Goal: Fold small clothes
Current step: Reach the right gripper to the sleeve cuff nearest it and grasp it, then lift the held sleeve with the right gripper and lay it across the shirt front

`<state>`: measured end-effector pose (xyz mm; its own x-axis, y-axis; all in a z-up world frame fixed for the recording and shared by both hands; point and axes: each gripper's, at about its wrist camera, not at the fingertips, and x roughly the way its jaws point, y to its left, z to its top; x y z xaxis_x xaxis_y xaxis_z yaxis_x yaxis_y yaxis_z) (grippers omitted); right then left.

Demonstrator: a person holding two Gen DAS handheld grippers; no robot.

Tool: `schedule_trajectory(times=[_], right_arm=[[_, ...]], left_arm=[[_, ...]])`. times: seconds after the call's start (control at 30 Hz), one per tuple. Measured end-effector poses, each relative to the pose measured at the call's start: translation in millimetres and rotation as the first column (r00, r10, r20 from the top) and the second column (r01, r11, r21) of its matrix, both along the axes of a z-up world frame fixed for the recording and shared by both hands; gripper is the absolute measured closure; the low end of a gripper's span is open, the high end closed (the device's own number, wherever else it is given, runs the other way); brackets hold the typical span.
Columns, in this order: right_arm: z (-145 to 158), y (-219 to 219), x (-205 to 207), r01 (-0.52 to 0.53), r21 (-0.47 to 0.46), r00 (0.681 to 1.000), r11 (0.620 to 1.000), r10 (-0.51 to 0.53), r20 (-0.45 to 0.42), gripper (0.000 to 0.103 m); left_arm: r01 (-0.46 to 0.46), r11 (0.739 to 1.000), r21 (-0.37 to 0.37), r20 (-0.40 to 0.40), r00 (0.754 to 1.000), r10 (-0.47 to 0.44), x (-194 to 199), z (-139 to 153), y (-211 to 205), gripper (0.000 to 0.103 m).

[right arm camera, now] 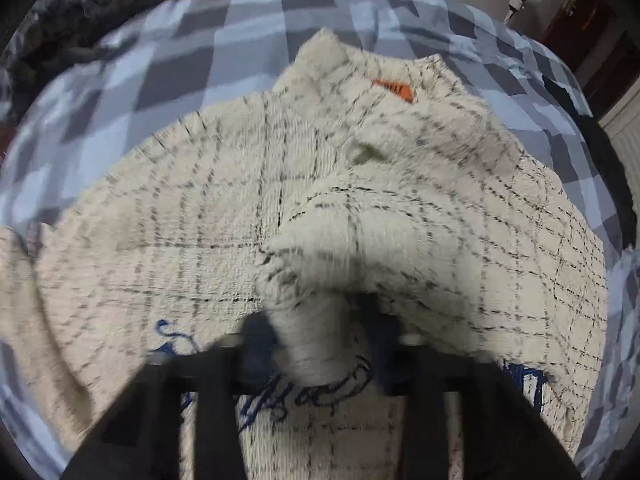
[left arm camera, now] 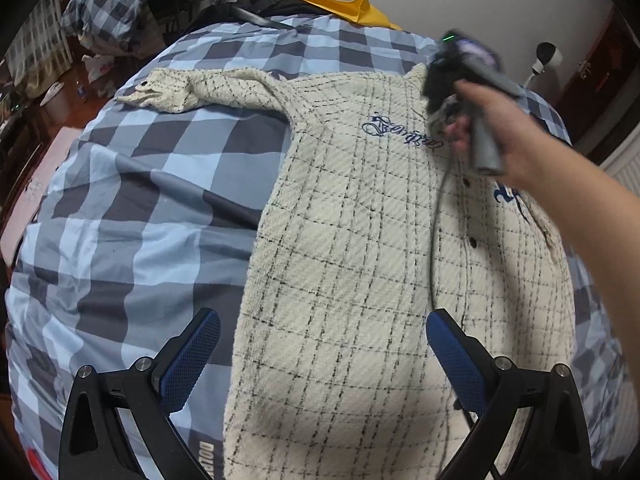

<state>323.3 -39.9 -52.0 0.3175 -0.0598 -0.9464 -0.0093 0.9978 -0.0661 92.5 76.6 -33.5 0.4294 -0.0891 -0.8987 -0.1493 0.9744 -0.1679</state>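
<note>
Left wrist view shows our left gripper [left arm camera: 322, 344] spread wide over the cream plaid jacket [left arm camera: 360, 240] lying flat on the checked bedspread [left arm camera: 140, 200], one sleeve [left arm camera: 192, 88] stretched left; at right, our right gripper [right arm camera: 316, 344] is clamped on a bunched fold of the jacket.

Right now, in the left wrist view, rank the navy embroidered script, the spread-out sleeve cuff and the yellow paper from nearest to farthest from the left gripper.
From the left gripper:
1. Navy embroidered script, on the jacket's chest, ahead and slightly right.
2. Sleeve cuff, spread far left on the checked bedding.
3. Yellow paper, beyond the bed's far edge.
</note>
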Motion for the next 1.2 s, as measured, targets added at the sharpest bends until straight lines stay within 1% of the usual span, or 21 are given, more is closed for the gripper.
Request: schedule_trajectory(times=[0.1,0.27,0.33,0.37,0.43,0.53,0.6,0.67,0.7,0.73,0.77,0.8,0.87,0.93,0.97,1.0,1.03,1.07,1.1,1.17,1.2], right_arm=[[46,-28,-13,0.028,0.146,0.997,0.989,-0.038,0.069,0.095],[125,-91,-40,0.085,0.368,0.985,0.926,-0.133,0.106,0.095],[147,-112,-48,0.138,0.503,0.978,0.853,-0.197,0.067,0.095],[159,-122,-58,0.155,0.592,0.977,0.791,-0.21,0.025,0.095],[165,-106,-60,0.172,0.64,0.979,0.749,-0.202,-0.027,0.095],[180,-74,-70,0.154,0.683,0.987,0.714,-0.143,-0.073,0.095],[195,-51,-80,0.096,0.77,0.995,0.63,-0.083,-0.056,0.094],[194,-40,-78,0.074,0.831,0.997,0.551,-0.072,-0.041,0.082],[188,-34,-78,0.075,0.853,0.996,0.517,-0.076,-0.041,0.051],[176,-29,-78,0.098,0.846,0.995,0.524,-0.077,-0.068,0.005],[168,-29,-79,0.118,0.833,0.993,0.541,-0.072,-0.094,0.001],[148,-27,-86,0.152,0.804,0.988,0.575,-0.056,-0.147,0.001],[118,-29,-97,0.172,0.775,0.972,0.608,0.026,-0.235,0.001],[105,-47,-110,0.17,0.749,0.965,0.641,0.047,-0.259,0.001],[101,-62,-116,0.163,0.715,0.97,0.68,0.023,-0.244,0.001],[100,-84,-124,0.152,0.649,0.978,0.745,-0.017,-0.21,0.001],[103,-99,-128,0.146,0.594,0.983,0.791,-0.049,-0.176,0.001],[104,-119,-135,0.14,0.507,0.988,0.851,-0.088,-0.126,0.001],[105,-140,-141,0.131,0.367,0.991,0.921,-0.115,-0.065,0.001],[98,-167,-148,0.113,0.146,0.993,0.983,-0.114,-0.004,0.001],[88,-183,-150,0.104,0.022,0.995,0.994,-0.104,0.0,0.001]], left_arm=[[-0.01,1.0,-0.004,0.01,1.0,0.01,-3,4,2,0.0],[-0.029,1.0,0.013,0.042,0.999,0.028,-7,12,7,0.0],[-0.035,0.999,0.019,0.052,0.998,0.034,-8,15,9,0.0],[-0.037,0.999,0.023,0.057,0.998,0.035,-9,16,10,0.0],[-0.039,0.999,0.032,0.063,0.997,0.036,-10,17,11,0.0],[-0.042,0.998,0.045,0.067,0.997,0.039,-10,16,12,0.0],[-0.045,0.998,0.051,0.064,0.997,0.042,-11,15,13,0.0],[-0.048,0.997,0.055,0.056,0.997,0.044,-11,13,13,0.0],[-0.048,0.997,0.055,0.053,0.998,0.045,-11,12,13,0.0],[-0.047,0.997,0.057,0.05,0.998,0.044,-12,12,13,0.0],[-0.047,0.997,0.058,0.048,0.998,0.044,-13,11,14,0.0],[-0.046,0.997,0.058,0.047,0.998,0.043,-14,11,14,0.0],[-0.045,0.998,0.049,0.047,0.998,0.042,-14,12,15,0.0],[-0.043,0.999,0.03,0.053,0.998,0.041,-14,14,15,0.0],[-0.04,0.999,0.025,0.056,0.998,0.038,-14,15,14,0.0],[-0.036,0.999,0.023,0.057,0.998,0.034,-15,16,13,0.0],[-0.028,0.999,0.023,0.059,0.998,0.027,-14,16,10,0.0],[-0.024,0.999,0.023,0.059,0.998,0.022,-14,16,9,0.0],[-0.019,1.0,0.023,0.057,0.998,0.018,-14,15,7,0.0],[-0.011,1.0,0.021,0.051,0.999,0.01,-13,13,3,0.0],[-0.008,1.0,0.02,0.049,0.999,0.007,-13,12,2,0.0]])
